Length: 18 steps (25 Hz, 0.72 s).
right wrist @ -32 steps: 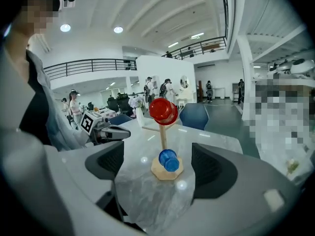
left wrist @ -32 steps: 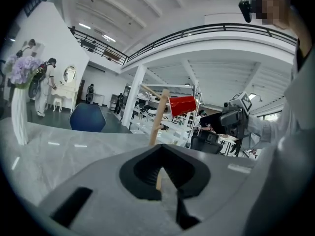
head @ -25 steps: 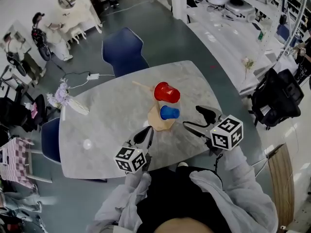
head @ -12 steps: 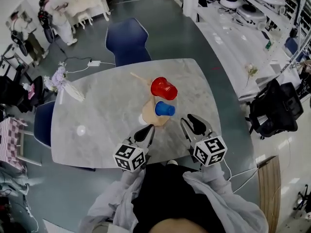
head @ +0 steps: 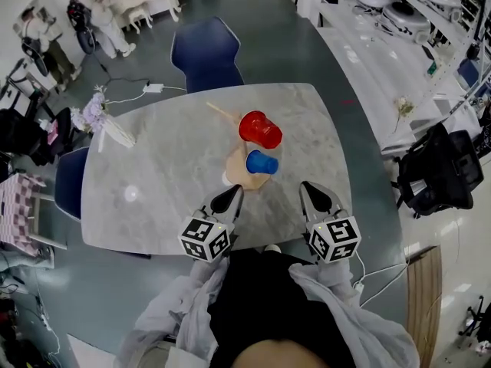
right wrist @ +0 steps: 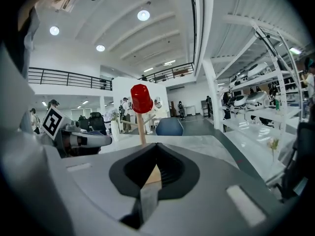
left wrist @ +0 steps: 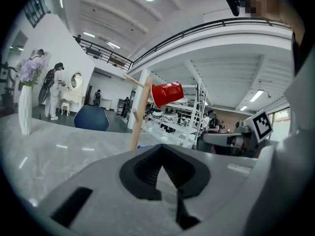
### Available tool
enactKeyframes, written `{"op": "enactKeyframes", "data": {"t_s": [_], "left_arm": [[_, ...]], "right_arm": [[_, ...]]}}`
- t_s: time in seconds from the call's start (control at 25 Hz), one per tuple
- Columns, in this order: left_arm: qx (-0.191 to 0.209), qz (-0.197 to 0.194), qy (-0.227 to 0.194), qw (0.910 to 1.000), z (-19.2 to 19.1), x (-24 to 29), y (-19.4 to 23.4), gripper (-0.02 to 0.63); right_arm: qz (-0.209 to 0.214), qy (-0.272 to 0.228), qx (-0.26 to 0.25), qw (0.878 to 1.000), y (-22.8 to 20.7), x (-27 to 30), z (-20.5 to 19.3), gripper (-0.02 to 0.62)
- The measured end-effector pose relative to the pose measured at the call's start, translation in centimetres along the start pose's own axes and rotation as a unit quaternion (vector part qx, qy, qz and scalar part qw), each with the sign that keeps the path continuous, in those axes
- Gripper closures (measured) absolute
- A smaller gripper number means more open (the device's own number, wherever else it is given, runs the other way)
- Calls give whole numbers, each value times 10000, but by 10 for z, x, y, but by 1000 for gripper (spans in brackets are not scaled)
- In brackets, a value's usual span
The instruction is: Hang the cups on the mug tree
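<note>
The red cup (head: 261, 129) and blue cup (head: 262, 162) look hung on the tree (head: 244, 179). My left fingers (head: 228, 202) are closed, empty; my right fingers (head: 316, 198) just closed on nothing. I'd keep both near, clear.

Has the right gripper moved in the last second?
Yes. The right gripper drew back from the blue cup toward the table's near edge; its jaws have just been closing, with nothing between them.

Bright ceiling lights, sharp, fisheye-warped edges
</note>
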<state>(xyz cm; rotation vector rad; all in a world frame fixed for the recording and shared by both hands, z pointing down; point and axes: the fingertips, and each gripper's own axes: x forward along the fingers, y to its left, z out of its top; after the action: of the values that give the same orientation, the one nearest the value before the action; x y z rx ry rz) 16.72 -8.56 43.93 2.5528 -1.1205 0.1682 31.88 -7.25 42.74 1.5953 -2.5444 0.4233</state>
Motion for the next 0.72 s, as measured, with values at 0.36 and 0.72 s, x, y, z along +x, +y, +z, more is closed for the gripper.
{"op": "enactKeyframes", "data": {"t_s": [0.36,0.72], "left_arm": [[-42,133,-26,9999,-2,1,3,606],[-83,132,88,9998,-6,7,5,606]], "right_arm": [[128,161,6,9998,4,0,-7,586],[159,175,45,9997,2,5,-8,586]]}}
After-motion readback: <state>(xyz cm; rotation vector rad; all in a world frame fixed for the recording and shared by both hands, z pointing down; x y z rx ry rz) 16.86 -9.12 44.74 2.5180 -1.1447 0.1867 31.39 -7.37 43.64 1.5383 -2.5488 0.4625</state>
